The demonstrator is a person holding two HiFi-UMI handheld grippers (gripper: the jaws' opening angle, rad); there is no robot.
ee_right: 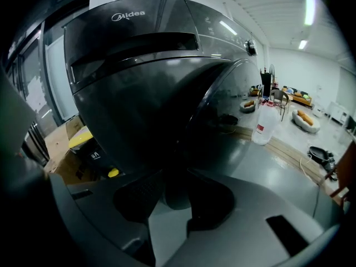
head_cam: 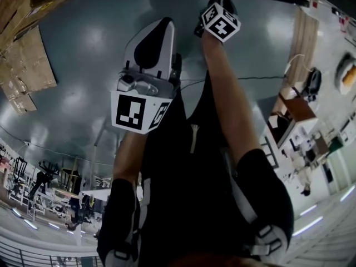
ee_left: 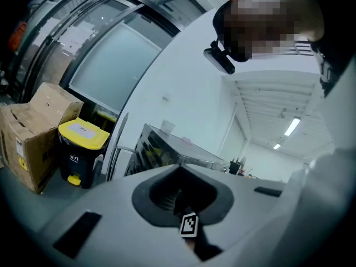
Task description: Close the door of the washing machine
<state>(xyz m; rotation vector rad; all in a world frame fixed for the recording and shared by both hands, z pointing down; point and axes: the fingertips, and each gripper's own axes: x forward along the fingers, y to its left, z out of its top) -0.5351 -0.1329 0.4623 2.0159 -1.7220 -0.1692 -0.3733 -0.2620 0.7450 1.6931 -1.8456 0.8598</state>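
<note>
The right tongs [ee_right: 175, 189] hold their jaws apart, close up against the dark front of the washing machine [ee_right: 139, 49]. Its door [ee_right: 167, 115] looms just beyond them, and a dark rounded edge sits in the gap, though it is unclear whether the pads touch it. The left tongs [ee_left: 178, 198] have their jaws together on nothing and point toward the far wall, with a yellow-lidded bin [ee_left: 82, 143] and cardboard boxes [ee_left: 33, 132] to their left.

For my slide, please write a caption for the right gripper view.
Right gripper with open fingers close before a dark washing machine, white bottle on the floor beyond.
</note>
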